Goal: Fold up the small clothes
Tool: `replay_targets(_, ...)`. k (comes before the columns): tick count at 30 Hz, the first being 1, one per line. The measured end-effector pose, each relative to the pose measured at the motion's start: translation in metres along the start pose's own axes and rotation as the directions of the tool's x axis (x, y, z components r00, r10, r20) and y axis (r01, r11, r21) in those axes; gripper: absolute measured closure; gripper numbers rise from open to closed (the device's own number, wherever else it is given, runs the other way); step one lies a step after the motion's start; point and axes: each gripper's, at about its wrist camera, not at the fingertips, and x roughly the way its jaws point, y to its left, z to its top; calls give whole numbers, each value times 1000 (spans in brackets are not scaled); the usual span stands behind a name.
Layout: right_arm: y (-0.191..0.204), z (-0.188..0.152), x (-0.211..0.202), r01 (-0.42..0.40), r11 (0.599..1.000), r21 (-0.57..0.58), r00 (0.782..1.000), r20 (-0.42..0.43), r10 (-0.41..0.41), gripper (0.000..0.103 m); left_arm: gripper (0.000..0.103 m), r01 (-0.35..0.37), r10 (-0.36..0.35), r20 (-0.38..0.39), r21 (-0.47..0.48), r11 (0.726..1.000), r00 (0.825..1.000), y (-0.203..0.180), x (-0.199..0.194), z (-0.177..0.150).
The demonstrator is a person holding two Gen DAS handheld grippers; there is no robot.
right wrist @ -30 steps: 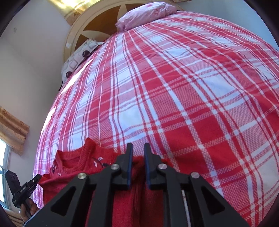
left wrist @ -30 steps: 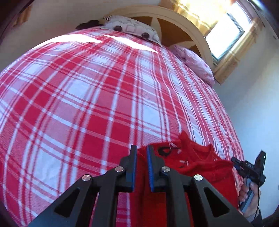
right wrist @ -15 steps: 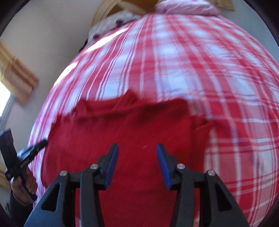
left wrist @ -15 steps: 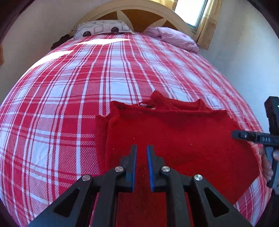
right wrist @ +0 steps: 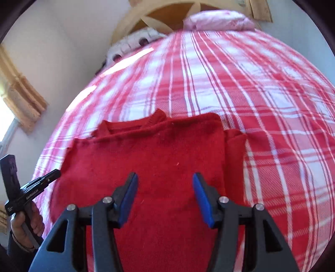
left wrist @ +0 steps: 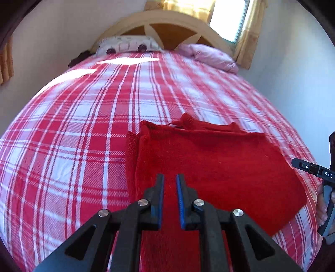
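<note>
A small red knitted sweater [left wrist: 209, 163] lies flat on the checked bed, folded over, with its collar at the far edge and a sleeve edge showing at one side. It also shows in the right wrist view [right wrist: 150, 159]. My left gripper [left wrist: 169, 182] hovers above the sweater's near part with its jaws nearly together and nothing between them. My right gripper [right wrist: 165, 184] is open wide above the sweater and holds nothing. Each gripper shows at the edge of the other's view, the right gripper [left wrist: 314, 169] and the left gripper [right wrist: 35, 186].
The red and white checked bedspread [left wrist: 83, 129] covers the whole bed. A patterned pillow [left wrist: 127, 45] and a pink pillow [left wrist: 211, 56] lie at the wooden headboard [left wrist: 167, 23]. A window with curtains [left wrist: 230, 18] is behind, and walls run along both sides.
Both grippers let go of the sweater and pulled back and up; the sweater now lies folded flat. The right gripper has opened wide, and the left one has opened slightly.
</note>
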Motion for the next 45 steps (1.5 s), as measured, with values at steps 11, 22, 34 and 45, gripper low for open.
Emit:
replay_targets(11,-10,-81,-16,24,998,-62,1000,0,-24,47,43,-46,46,-3,87,995,999,-16,9,-60)
replay_targets(22,12,-87,-43,72,993,-94,995,81,-64,47,32,-102,100,-51,-41,994,994,18,-2,-75)
replay_targets(34,1,-102,-20,140,984,-107,990,24,-138,50,28,-100,96,-78,-43,994,992,20,-3,-78)
replay_targets(45,22,-103,-8,263,945,-196,963,-4,-269,39,19,-59,55,-77,-48,997,996,30,-10,-84)
